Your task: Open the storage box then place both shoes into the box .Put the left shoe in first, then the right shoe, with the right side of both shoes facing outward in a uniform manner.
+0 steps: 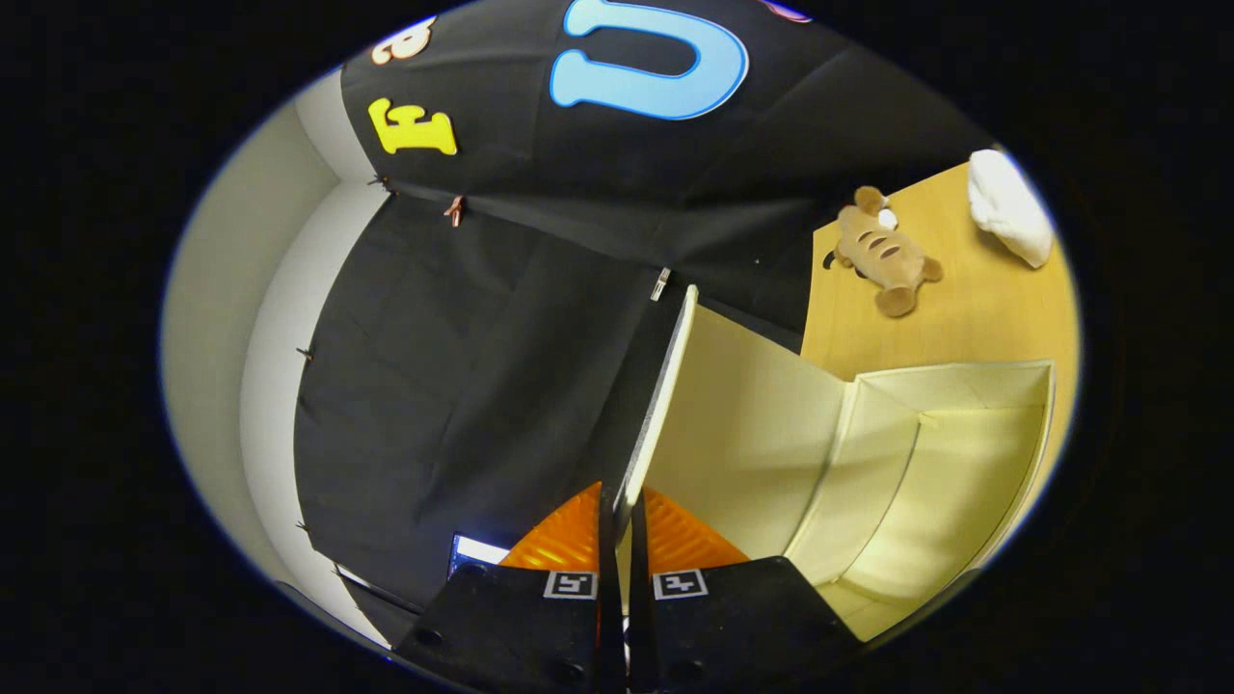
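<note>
Gripper [623, 525] pinched on box door [665, 386] — swung wide.

The hand-held gripper [622, 525] has ribbed orange fingers [564, 540] on black mounts, each mount carrying a small black-and-white square marker — the fingers are pinched on the pale cream lid [665, 386] of the storage box [925, 463]. The box is cream inside, yellowish under the light. The counter [974, 318] is light tan wood. On it lie a tan plush toy [882, 253] with dark brown stripes and a white cloth bundle [1010, 207].
</note>
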{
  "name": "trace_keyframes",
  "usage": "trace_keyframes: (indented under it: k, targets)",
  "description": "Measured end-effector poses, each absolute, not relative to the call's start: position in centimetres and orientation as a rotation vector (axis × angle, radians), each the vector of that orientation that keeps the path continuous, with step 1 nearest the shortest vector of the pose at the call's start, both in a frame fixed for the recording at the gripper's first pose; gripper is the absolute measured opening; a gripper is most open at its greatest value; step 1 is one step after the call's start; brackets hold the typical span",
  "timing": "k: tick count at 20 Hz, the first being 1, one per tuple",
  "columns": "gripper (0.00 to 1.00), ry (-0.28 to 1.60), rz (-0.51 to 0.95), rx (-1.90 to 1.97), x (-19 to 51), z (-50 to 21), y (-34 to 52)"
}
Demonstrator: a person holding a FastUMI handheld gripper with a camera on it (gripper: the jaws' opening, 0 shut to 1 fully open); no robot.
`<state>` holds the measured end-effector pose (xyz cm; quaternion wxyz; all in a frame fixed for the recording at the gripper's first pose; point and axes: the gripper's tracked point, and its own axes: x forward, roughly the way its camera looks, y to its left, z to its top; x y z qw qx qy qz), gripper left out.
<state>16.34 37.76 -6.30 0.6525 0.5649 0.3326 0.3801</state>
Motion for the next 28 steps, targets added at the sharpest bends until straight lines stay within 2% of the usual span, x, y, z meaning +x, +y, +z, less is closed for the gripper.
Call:
trace_keyframes:
  k: [6, 8, 9, 10, 13, 16, 18, 23, 28]
  targets:
    - [0.06, 0.808, 0.846, 1.175, 17.2, -6.8, 44.5]
    - [0.09, 0.804, 0.851, 1.114, 17.1, -7.1, 46.1]
    - [0.16, 0.799, 0.854, 1.087, 17.1, -7.4, 46.8]
    - [0.19, 0.798, 0.856, 1.06, 17.1, -7.5, 47.1]
    - [0.6, 0.803, 0.866, 1.032, 16.9, -7.8, 48.1]
    - [0.8, 0.801, 0.831, 0.993, 17.2, -8.9, 47.9]
    - [0.9, 0.788, 0.83, 0.971, 17.1, -9.0, 47.7]
    - [0.93, 0.715, 0.875, 0.902, 15.2, -7.2, 45.1]
    - [0.94, 0.563, 0.817, 0.823, 13.9, -4.5, 38.5]
